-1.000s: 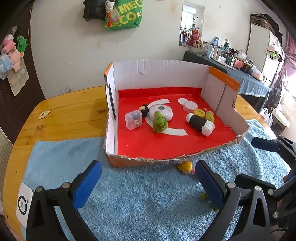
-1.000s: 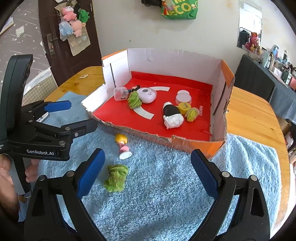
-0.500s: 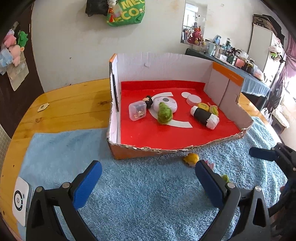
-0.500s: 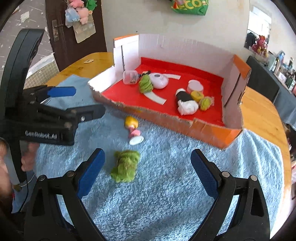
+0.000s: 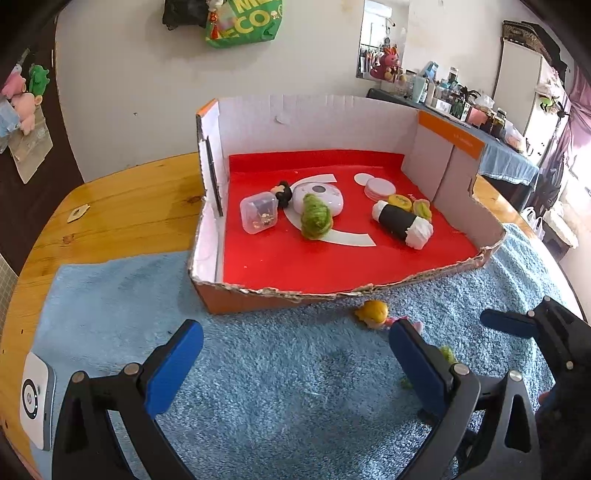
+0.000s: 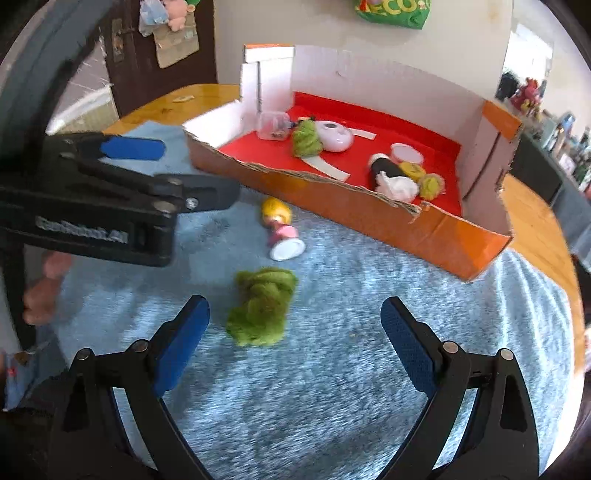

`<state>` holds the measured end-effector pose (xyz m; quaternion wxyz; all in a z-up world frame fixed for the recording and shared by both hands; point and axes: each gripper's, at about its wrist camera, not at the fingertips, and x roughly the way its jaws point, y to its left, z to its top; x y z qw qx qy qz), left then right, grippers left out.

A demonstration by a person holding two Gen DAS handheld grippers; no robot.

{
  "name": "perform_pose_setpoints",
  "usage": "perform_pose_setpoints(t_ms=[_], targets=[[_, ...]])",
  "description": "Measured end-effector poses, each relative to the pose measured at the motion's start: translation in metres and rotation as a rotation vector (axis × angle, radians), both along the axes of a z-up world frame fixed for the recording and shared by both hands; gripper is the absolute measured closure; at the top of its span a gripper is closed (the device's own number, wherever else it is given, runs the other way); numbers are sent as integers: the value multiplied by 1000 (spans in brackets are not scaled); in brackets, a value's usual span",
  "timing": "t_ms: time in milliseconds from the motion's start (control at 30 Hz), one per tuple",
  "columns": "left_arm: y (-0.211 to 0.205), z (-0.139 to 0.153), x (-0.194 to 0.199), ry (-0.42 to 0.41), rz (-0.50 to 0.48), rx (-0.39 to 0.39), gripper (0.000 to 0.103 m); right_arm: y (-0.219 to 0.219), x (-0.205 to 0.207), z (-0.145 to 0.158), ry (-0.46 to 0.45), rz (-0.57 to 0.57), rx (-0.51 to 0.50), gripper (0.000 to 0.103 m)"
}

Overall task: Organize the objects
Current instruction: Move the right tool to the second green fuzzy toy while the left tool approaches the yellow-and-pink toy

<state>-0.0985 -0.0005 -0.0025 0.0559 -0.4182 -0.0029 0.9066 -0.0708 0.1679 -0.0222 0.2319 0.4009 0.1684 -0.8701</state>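
- Blue towel (image 6: 369, 369) covers wooden tabletop (image 5: 122, 218).
- Right hand-held gripper (image 6: 295, 343): jaws spread wide, empty, above green plush (image 6: 262, 310).
- Left hand-held gripper (image 5: 295, 365): spread wide, empty.

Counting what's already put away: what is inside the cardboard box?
Inside the cardboard box: clear container, green plush, white round device, sushi-roll toy, white lid, small yellow and green pieces; anything beneath them is hidden.

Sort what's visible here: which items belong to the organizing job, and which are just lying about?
Job:
cardboard box
green plush on the towel
small doll on the towel
right claw, open

Lying about:
white device at the table edge
green bag on the wall
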Motion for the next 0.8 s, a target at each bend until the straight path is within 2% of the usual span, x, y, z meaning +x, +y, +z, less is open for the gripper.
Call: perform_pose_setpoints(t_ms=[100, 233, 300, 467, 633, 800], targets=[[3, -1, -1, -3, -8, -8, 0, 12, -8, -2, 36, -76, 34, 8], [7, -4, -3, -7, -26, -6, 0, 41, -20, 6, 104, -234, 69, 8], [10, -5, -3, -9, -44, 5, 0, 52, -25, 11, 110, -260, 59, 8], [23, -6, -4, 0, -116, 19, 0, 59, -31, 12, 45, -197, -33, 8], [29, -10, -6, 8, -169, 16, 0, 54, -36, 6, 5, -161, -61, 10], [31, -12, -6, 20, -213, 21, 2, 50, -36, 4, -7, -127, -51, 32]])
